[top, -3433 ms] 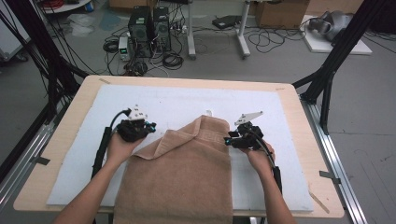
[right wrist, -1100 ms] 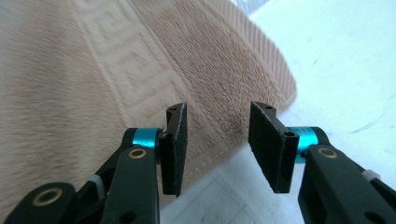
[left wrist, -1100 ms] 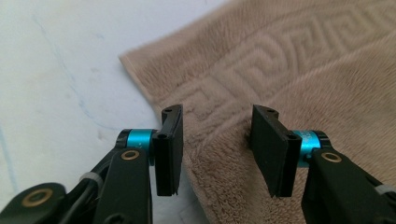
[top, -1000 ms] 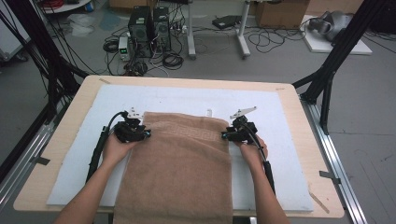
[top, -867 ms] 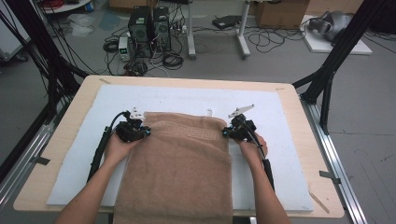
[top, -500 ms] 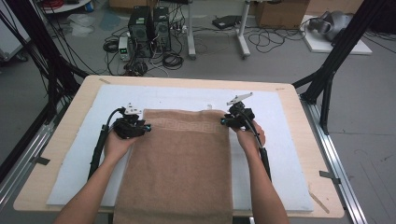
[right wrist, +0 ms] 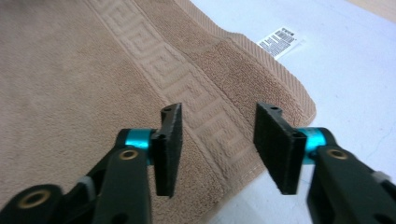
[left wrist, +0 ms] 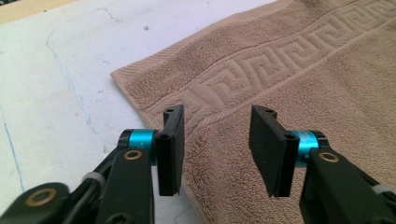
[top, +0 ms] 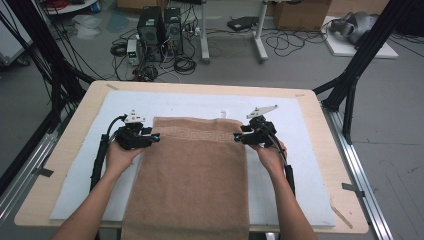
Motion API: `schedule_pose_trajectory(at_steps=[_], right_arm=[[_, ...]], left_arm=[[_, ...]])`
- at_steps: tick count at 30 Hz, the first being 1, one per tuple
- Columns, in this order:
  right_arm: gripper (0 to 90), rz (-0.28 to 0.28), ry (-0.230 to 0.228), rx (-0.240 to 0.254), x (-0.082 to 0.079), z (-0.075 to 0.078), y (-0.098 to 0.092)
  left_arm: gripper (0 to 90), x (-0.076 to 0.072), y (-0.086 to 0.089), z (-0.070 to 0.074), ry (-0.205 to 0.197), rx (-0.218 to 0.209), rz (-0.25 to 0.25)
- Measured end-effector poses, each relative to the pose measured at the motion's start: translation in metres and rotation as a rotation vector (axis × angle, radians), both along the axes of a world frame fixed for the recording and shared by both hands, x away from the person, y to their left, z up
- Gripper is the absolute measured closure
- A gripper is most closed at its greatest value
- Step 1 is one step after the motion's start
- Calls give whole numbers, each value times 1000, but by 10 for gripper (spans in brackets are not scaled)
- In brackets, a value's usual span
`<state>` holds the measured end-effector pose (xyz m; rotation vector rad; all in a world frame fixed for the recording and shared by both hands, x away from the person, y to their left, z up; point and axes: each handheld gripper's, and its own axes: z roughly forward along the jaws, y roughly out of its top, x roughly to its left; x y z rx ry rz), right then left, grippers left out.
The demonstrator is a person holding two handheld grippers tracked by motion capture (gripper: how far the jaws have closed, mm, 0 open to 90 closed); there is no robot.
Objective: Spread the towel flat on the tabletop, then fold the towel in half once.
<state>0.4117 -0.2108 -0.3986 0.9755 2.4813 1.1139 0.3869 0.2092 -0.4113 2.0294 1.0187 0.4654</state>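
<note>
Both hand-held grippers, left (top: 156, 137) and right (top: 239, 138), had released the brown towel (top: 192, 175), jaws standing wide over its far corners, leaving it spread flat on the counter (top: 310, 120), apparently ready for folding.

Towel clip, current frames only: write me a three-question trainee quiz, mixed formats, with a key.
1. True or false: the left gripper is clamped on the towel.
2. Multiple choice: the small white label lies
A. on the greek-key band
B. on the white mat just past the towel's far edge
C. between the right gripper's jaws
3. Fill in: in the high view, the towel's near end hangs over the table's ____ edge.

Key
1. False: its jaws stand apart over the towel's corner, gripping nothing.
2. B
3. Near (the person's side).
</note>
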Motion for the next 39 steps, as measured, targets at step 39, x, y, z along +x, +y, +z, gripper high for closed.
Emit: schedule_pose_trajectory(at_steps=[39], right_arm=[[315,35,12,19,-9,-3,9]], left_arm=[[404,-5,1,6,-19,-35,-36]])
